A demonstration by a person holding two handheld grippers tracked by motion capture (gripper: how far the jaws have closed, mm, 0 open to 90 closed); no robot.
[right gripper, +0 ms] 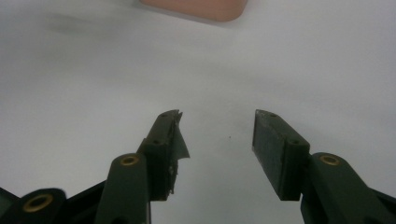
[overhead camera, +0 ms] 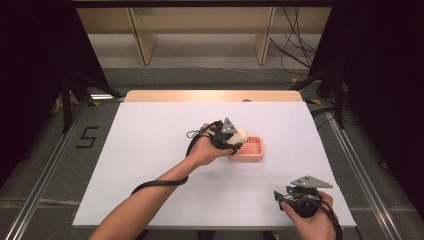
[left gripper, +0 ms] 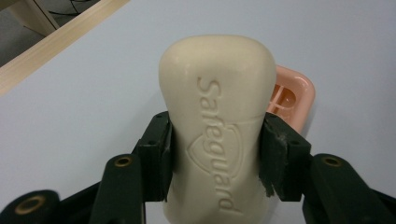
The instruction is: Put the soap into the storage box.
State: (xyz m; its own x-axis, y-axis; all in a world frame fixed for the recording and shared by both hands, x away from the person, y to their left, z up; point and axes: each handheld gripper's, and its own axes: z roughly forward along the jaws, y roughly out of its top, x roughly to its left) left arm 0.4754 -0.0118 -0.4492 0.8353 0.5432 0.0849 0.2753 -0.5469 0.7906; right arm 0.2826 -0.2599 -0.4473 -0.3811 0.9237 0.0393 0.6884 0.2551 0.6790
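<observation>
A cream soap bar (left gripper: pixel 217 121) stamped with a brand name is clamped between the two black jaws of my left gripper (left gripper: pixel 215 156). In the high view that left gripper (overhead camera: pixel 234 138) hovers at the left end of a pink slotted soap dish (overhead camera: pixel 251 148), with the soap bar (overhead camera: pixel 240 134) sticking out toward the dish. The pink soap dish (left gripper: pixel 292 95) peeks out behind the bar on its right. My right gripper (right gripper: pixel 215 144) stands open with nothing between its jaws, low over the white table. It sits near the table's front right corner (overhead camera: pixel 295 196), held in a hand.
The white table top (overhead camera: pixel 150 150) has a wooden strip along its far edge (overhead camera: pixel 210 95). Cables trail from both grippers. Wooden legs and loose cables lie on the floor beyond the table. An edge of the pink dish (right gripper: pixel 196 9) shows ahead of the right gripper.
</observation>
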